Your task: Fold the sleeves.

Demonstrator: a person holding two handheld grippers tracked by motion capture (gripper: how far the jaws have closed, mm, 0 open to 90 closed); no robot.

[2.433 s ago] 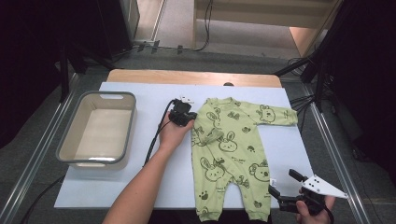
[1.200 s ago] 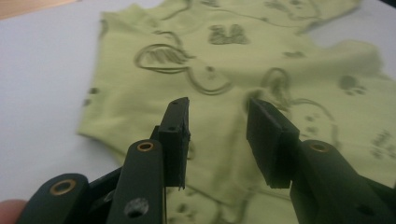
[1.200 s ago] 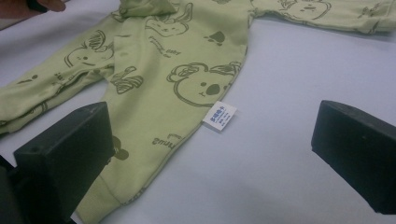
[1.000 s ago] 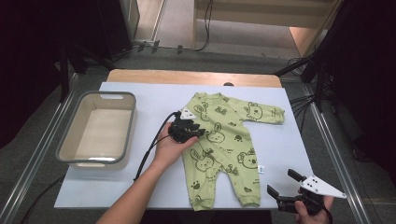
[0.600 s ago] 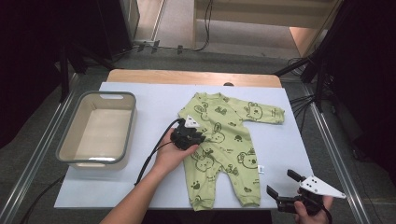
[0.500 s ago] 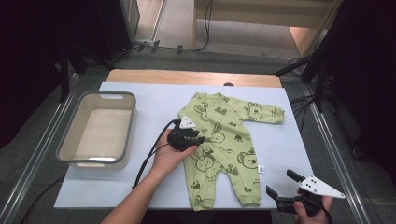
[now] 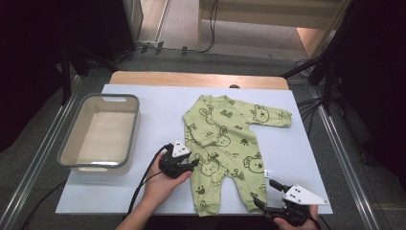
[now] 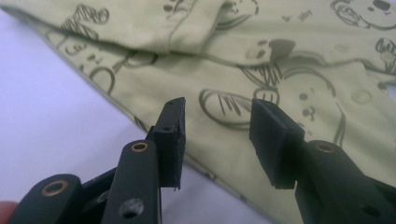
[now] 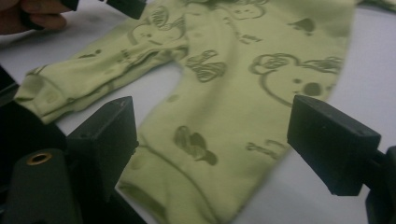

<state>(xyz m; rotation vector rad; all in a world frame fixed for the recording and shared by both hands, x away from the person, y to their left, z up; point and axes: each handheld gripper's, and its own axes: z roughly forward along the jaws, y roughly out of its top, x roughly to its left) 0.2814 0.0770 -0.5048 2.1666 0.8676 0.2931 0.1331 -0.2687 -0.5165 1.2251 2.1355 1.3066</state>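
A: Starting nearest us, what are we seeing by the romper (image 7: 225, 148)?

B: We are holding the right gripper (image 7: 266, 196) just off the romper's near leg cuff. In the right gripper view its jaws are standing wide, having just been closing a little, with the cuff lying between them but no pad pressing on it.

A: So nothing is being gripped there?

B: Nothing. The cloth is lying flat on the white mat (image 7: 158, 103), and we are seeing bare mat beside the far pad.

A: And the left gripper (image 7: 189, 165)?

B: We are holding it at the romper's left edge, about level with the crotch, in the left hand (image 7: 160, 184). Its jaws are standing partly apart, having just been opening. In the left gripper view they are hovering over the hem, with green cloth showing in the gap and neither pad biting it.

A: How is the romper lying?

B: It is lying spread on the mat, legs toward us, collar away. Its left sleeve is folded over the chest; its right sleeve is reaching out to the right.

A: Anything farther off?

B: A grey tub (image 7: 72, 143) is sitting well left of the romper, and beyond the romper's collar the table's (image 7: 143, 78) wooden edge is showing.
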